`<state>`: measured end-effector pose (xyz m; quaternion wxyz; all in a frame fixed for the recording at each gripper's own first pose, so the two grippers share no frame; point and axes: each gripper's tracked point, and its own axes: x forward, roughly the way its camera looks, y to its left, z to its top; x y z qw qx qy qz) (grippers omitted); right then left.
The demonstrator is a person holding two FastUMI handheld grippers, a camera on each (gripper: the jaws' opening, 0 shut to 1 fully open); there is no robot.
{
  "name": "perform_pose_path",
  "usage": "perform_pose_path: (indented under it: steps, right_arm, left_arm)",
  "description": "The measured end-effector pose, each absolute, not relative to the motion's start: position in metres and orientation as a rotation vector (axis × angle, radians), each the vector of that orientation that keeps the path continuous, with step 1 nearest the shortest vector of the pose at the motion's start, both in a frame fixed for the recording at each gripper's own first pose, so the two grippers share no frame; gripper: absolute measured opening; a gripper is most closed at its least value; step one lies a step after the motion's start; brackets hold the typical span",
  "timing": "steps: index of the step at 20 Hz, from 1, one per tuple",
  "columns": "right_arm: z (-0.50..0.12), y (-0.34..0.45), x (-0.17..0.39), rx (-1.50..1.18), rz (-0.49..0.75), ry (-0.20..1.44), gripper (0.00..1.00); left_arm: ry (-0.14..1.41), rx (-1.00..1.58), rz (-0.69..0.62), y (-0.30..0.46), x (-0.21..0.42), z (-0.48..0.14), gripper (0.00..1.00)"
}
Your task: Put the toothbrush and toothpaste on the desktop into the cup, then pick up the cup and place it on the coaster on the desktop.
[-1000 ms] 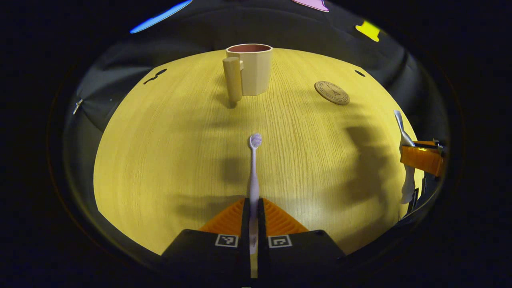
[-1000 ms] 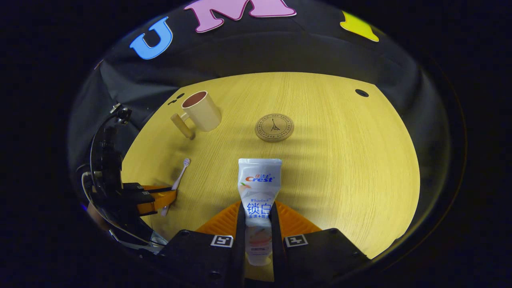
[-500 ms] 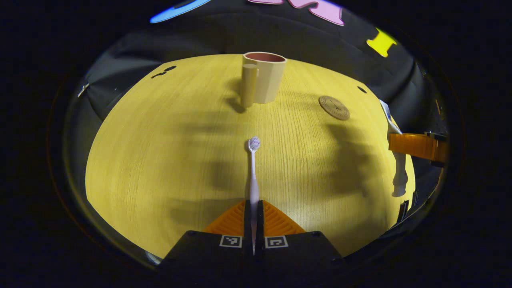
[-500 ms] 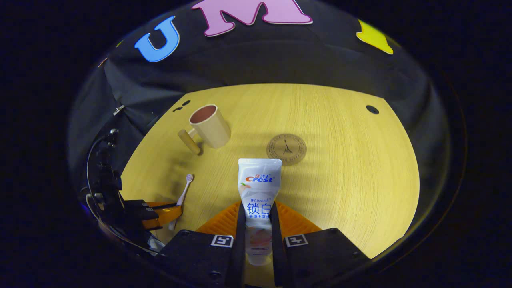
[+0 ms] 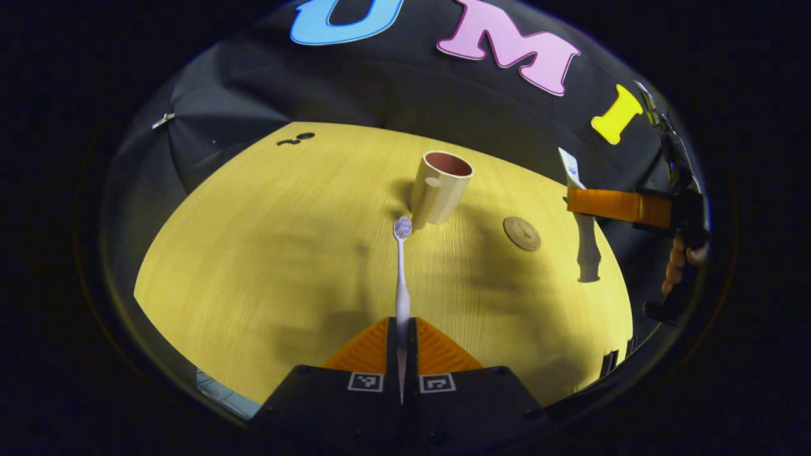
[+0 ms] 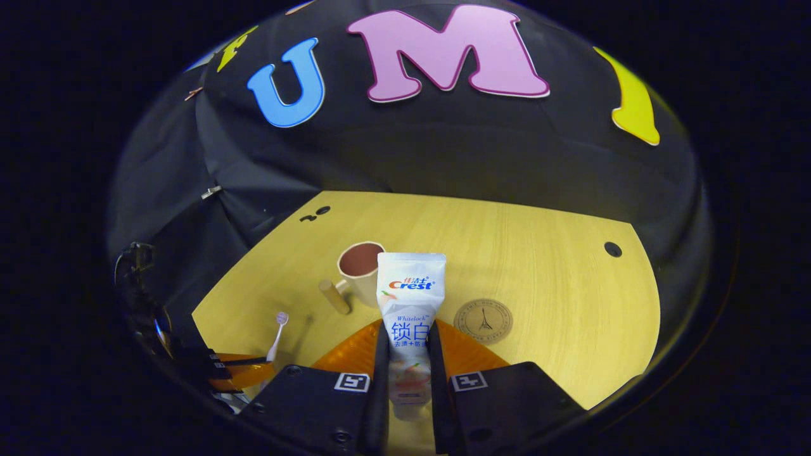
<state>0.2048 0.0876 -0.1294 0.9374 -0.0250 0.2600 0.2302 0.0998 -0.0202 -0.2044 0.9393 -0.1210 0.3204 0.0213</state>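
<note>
So the left gripper [image 5: 402, 329] was clamped tight on the toothbrush [image 5: 401, 272], both fingers pinching the handle, bristles pointing ahead and lined up with the base of the cup [image 5: 439, 195]. The right gripper [image 6: 408, 354] had the toothpaste [image 6: 410, 297] squeezed between its fingers, tube sticking up, lifted off the desktop [image 6: 557, 278]. The cup stood upright in the middle of the desktop toward the back edge, handle on the near-left side. The coaster [image 6: 484, 320] lay flat just right of the cup, not touching.
</note>
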Motion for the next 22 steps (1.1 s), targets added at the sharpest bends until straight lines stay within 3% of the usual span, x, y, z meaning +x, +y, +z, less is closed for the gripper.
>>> perform_pose_path:
  steps: [10,22]
  right_arm:
    - [-0.072,0.161,0.281,0.017,0.484,0.259,0.31]
    - [-0.095,0.197,0.348,0.091,0.426,0.212,0.31]
  left_arm:
    - [0.609,-0.303,0.144,0.005,0.063,-0.192,0.06]
    - [0.489,-0.423,0.176,0.024,0.078,-0.149,0.06]
